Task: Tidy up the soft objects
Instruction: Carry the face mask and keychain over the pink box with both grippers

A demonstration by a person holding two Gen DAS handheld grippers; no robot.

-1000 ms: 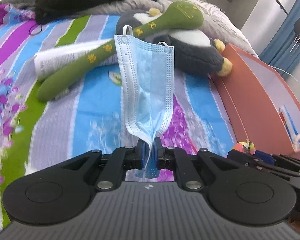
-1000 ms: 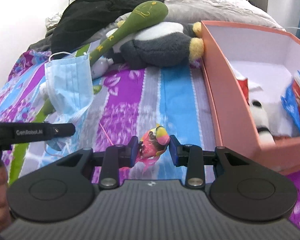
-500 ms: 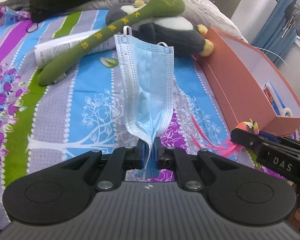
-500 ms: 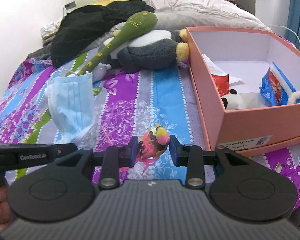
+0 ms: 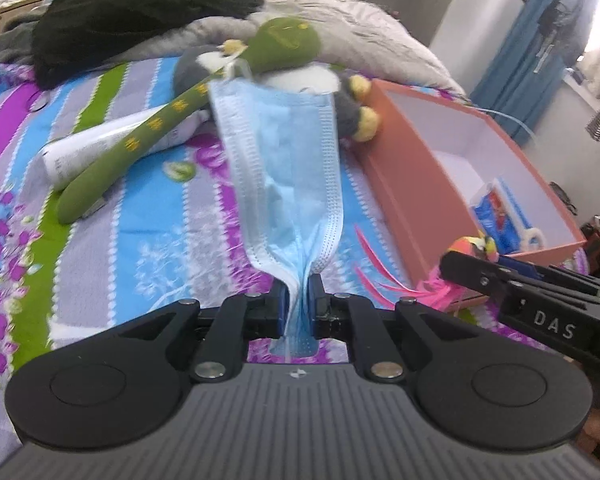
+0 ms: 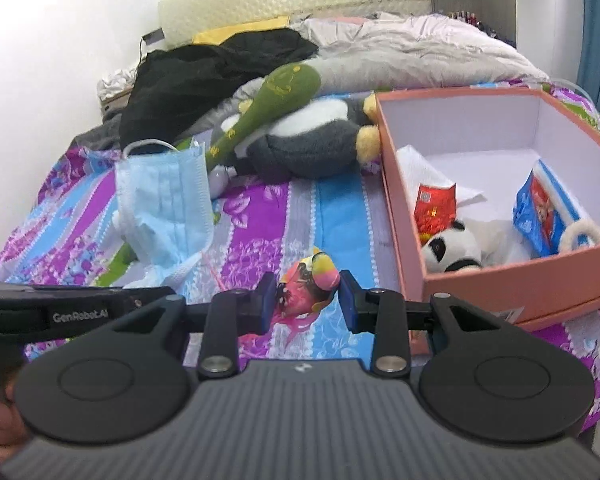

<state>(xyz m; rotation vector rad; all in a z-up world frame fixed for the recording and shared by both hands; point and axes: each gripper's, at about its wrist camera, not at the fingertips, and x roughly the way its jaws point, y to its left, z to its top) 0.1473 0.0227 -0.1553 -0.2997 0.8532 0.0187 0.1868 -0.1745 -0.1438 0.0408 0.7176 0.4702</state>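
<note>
My left gripper point(image 5: 298, 300) is shut on a light blue face mask point(image 5: 284, 168), which stands up from the jaws above the bedspread. The mask point(image 6: 164, 200) also shows at the left of the right wrist view. My right gripper point(image 6: 307, 300) is shut on a small pink and orange feathered toy bird point(image 6: 310, 284); that toy bird point(image 5: 474, 246) sits at the tip of the right gripper in the left wrist view. An open salmon-pink box point(image 6: 400, 208) lies on the bed to the right, holding a panda plush point(image 6: 452, 248), a red packet point(image 6: 436, 208) and a blue packet point(image 6: 540, 208).
A long green plush point(image 5: 172, 120) lies across a grey and white penguin plush point(image 6: 312, 140). A white tube point(image 5: 100, 148) lies under the green plush. Black clothing point(image 5: 140, 8) and a grey duvet point(image 6: 420, 52) are piled at the head of the striped bedspread point(image 5: 140, 220).
Both grippers have risen above the bed with the mask and the bird held. More of the inside of the pink box has come into both views.
</note>
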